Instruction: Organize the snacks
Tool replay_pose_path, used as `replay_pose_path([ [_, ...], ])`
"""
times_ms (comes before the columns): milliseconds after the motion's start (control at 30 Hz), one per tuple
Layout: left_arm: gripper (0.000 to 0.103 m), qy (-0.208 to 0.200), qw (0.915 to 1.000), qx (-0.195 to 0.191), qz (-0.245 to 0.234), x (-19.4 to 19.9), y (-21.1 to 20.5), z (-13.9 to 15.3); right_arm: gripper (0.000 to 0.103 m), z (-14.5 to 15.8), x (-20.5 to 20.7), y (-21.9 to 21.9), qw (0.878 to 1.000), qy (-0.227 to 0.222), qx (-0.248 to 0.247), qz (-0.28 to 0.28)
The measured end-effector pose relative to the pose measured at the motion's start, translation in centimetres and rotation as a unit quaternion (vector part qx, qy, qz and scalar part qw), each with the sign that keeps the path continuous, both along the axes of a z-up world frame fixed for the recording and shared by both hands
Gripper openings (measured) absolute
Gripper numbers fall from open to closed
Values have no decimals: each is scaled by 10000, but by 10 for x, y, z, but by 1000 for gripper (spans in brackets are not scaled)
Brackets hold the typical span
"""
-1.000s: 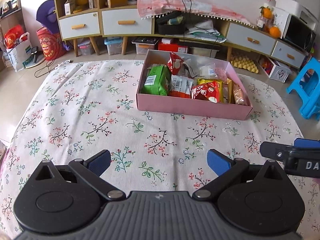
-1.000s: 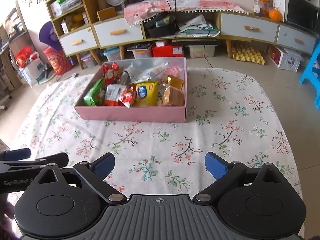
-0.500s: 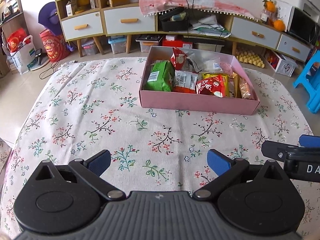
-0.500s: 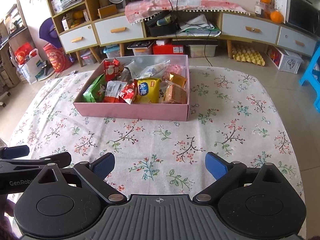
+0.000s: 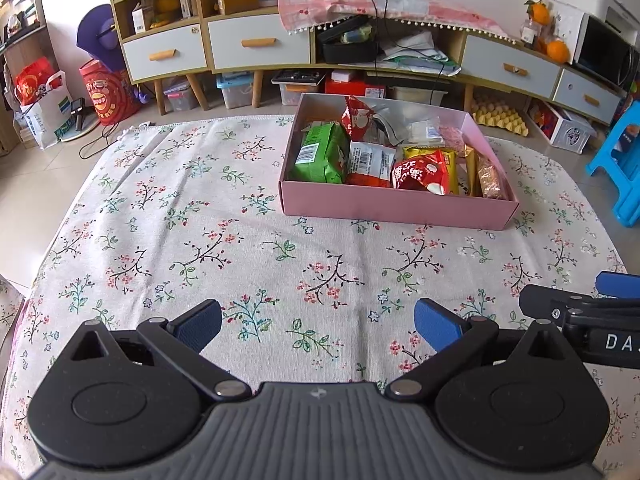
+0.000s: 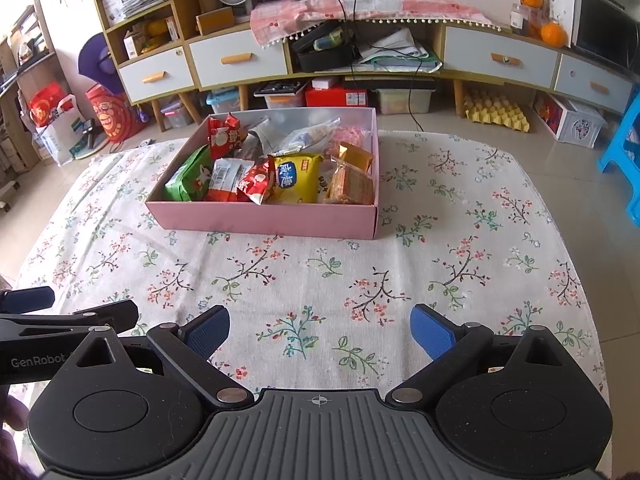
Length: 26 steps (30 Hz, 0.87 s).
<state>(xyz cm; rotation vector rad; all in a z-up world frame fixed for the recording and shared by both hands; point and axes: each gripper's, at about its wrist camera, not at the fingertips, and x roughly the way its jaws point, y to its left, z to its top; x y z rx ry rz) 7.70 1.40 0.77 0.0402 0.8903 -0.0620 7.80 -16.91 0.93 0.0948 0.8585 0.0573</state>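
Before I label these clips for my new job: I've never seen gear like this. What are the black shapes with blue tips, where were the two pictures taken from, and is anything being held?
No robot here: a person holds a hand-held pair of tongs in each hand. Each pair carries a wide-angle camera looking forward along its two fingers, so each picture shows its own tongs at the bottom.

In the left camera's picture you see the left tongs, with the other pair poking in at the right edge. In the right camera's picture you see the right tongs.

Both pairs are open, above a flowered tablecloth, and hold nothing.

Farther back on the cloth sits a pink box filled with snack packets, among them a green packet and a yellow packet.
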Motion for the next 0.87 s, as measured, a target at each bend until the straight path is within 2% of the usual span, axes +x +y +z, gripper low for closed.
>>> replay_pose_path([
  [867,103,43,10000,-13,-53,0,-1,-1,98,-2,0,1,10000,31,-16,8],
])
